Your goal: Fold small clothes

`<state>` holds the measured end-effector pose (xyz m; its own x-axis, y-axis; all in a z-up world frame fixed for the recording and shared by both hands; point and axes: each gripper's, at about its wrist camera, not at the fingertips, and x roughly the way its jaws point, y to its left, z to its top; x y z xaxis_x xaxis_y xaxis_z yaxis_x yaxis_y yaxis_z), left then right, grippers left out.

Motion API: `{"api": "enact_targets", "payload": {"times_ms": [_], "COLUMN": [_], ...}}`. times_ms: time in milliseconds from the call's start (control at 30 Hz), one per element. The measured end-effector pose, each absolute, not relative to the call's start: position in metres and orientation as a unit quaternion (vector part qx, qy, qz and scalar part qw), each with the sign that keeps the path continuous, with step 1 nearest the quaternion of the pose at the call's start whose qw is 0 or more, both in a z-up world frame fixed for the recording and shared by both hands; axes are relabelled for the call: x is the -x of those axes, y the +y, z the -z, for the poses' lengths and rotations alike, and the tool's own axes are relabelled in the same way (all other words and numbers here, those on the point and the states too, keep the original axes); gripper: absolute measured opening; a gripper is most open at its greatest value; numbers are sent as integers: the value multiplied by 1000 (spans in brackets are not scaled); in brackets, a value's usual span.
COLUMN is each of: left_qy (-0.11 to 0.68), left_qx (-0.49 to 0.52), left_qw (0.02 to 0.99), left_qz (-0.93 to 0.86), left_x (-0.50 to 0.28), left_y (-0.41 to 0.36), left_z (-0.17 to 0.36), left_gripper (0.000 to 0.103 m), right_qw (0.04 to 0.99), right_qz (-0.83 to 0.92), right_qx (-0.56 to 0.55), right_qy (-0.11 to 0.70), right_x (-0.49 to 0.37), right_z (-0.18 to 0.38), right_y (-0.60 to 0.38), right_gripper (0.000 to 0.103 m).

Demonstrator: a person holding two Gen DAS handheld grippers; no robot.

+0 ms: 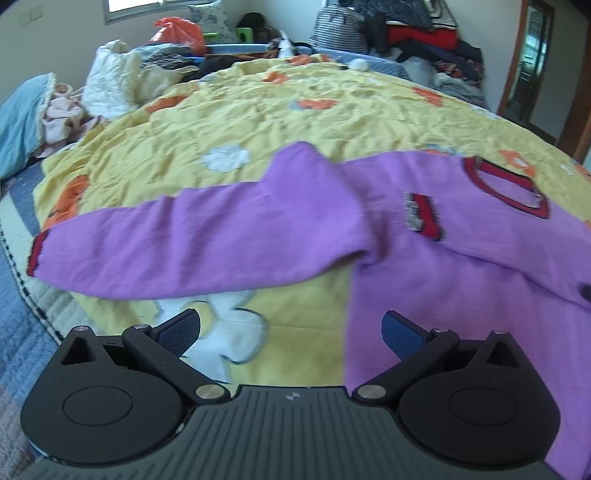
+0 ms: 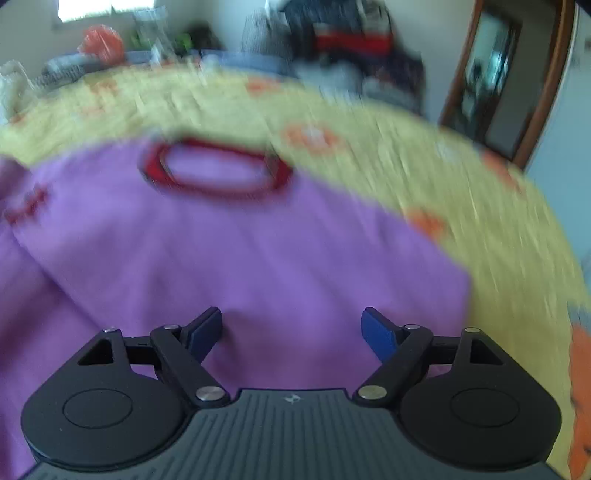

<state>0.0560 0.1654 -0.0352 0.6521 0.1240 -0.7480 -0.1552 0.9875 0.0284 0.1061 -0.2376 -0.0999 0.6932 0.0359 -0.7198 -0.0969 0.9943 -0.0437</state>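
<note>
Here both grippers' fingers [image 1: 181,330] [image 2: 378,334] stand spread wide (gripping nothing) above the purple sweater [image 1: 424,258].

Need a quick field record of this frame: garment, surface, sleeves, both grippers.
garment: purple sweater with red collar, spread flat
surface: yellow flowered quilt on a bed
sleeve: one sleeve folded across, red cuff at its end
left gripper: jaws open, holding nothing
right gripper: jaws open over the sweater, holding nothing
clutter: clothes pile behind the bed
</note>
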Motion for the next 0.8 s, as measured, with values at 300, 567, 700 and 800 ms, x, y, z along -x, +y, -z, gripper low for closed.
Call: {"api": "enact_targets", "payload": {"times_ms": [300,567,700,800], "left_qy": [318,273,271,255], "left_qx": [249,382,419,435], "left_qw": [911,876,863,861], "left_qz": [-80,-111,-80,-73], "left_x": [-32,-14,-13,-17], "left_y": [310,442,471,483], "left_z": [38,56,69,79], "left_gripper": [103,103,103,103], "right_qw": [937,928,925,919], "right_qz": [-117,-134,-162,-174], "right_qx": [-19,-14,-60,-126], "right_qy": [330,347,338,330], "right_x": [-99,-130,-121,-125], "right_z": [71,104,105,105], "right_y": [-183,-116,-135,-156], "right_gripper": [99,103,103,103]}}
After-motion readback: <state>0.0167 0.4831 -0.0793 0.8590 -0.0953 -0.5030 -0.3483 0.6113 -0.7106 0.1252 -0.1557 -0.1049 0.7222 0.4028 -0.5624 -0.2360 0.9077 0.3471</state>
